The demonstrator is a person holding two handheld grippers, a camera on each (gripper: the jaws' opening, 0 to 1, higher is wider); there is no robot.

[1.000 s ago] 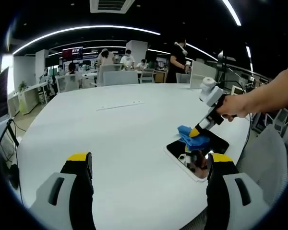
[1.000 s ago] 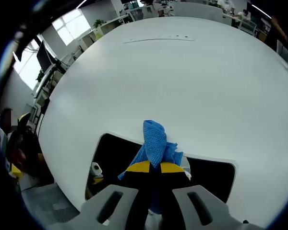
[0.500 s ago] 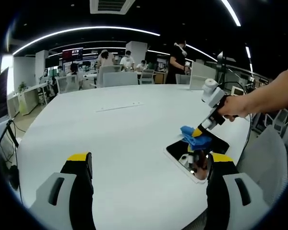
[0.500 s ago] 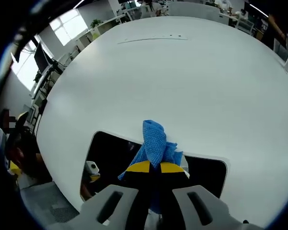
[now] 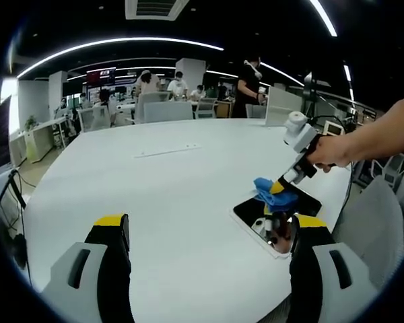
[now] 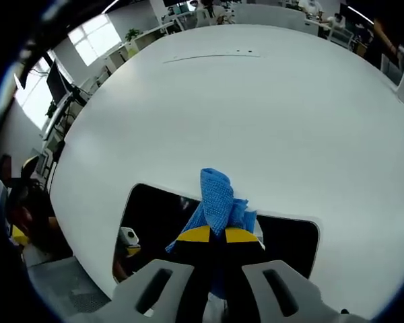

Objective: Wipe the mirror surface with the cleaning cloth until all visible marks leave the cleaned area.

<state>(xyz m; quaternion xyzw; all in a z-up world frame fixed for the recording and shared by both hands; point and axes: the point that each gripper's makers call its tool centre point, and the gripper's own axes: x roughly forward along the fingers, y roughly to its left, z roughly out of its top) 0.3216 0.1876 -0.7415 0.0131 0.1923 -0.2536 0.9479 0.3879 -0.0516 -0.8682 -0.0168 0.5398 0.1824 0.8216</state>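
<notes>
A dark rectangular mirror (image 5: 259,215) with a white frame lies flat near the right edge of the round white table (image 5: 161,195). The blue cleaning cloth (image 5: 269,190) rests bunched on it. My right gripper (image 5: 283,186), held by a hand, is shut on the cloth and presses it to the glass. In the right gripper view the cloth (image 6: 219,198) sticks up from the closed yellow-tipped jaws of the right gripper (image 6: 214,235), over the mirror (image 6: 155,225). My left gripper (image 5: 212,225) hovers open over the table's near side, left of the mirror, holding nothing.
A thin strip (image 5: 167,149) lies at the table's far middle. Chairs (image 5: 168,109), desks and several people stand beyond the table. A grey chair back (image 5: 370,222) sits at the right edge, near the person's arm (image 5: 384,131).
The right gripper with the cloth has slid a little to the right across the mirror. The left gripper has not moved.
</notes>
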